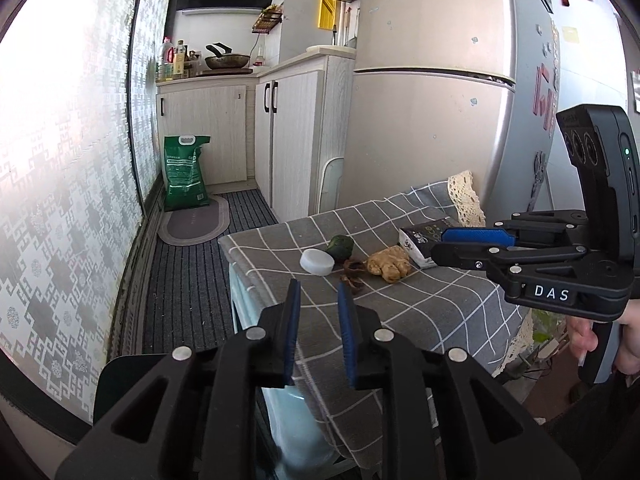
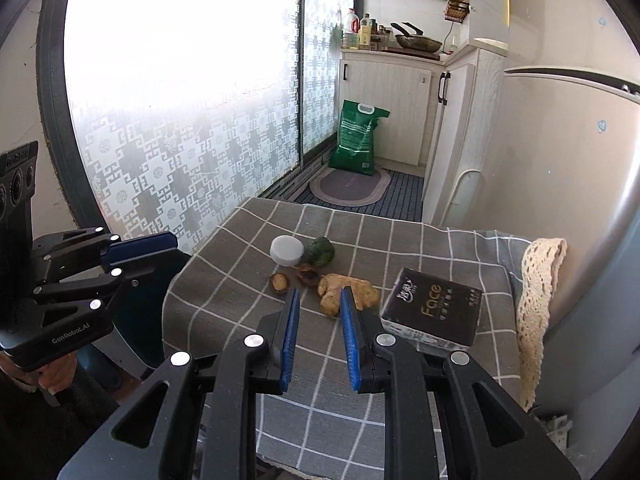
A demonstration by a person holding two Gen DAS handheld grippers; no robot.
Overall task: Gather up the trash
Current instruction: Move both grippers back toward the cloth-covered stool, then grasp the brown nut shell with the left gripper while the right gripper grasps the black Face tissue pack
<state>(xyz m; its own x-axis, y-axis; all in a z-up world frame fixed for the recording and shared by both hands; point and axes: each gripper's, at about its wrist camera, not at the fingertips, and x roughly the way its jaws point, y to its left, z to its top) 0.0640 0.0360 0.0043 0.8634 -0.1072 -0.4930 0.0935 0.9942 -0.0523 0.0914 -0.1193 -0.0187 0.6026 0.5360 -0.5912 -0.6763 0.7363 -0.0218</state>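
Kitchen corner with a small table covered by a grey checked cloth (image 2: 248, 304). Readable writing: "DAS" on the right gripper (image 1: 452, 246) body as seen from the left wrist; "GenRoboT.AI" (approximate reading) on the left gripper (image 2: 160, 246) body as seen from the right wrist; "Face" in gold on one black tissue pack (image 2: 434, 306) at the right of the table. The fridge (image 1: 432, 80) carries a star logo with small lettering, too small to read.

Trash on the cloth, grouped near the middle: one white round cap (image 2: 286, 251), one crumpled green wrapper (image 2: 320, 251) touching its right side, two brown husk pieces (image 2: 280, 281), and one tan, knobbly lump (image 2: 352, 292) just left of the tissue pack.

Both grippers hang above the near part of the table, fingers parted with a clear gap, holding nothing; the right one lies close over the tissue pack.

Far background: one green sack (image 1: 185, 174) standing on one oval mat (image 1: 196, 220), one pan (image 1: 227, 60) on the counter
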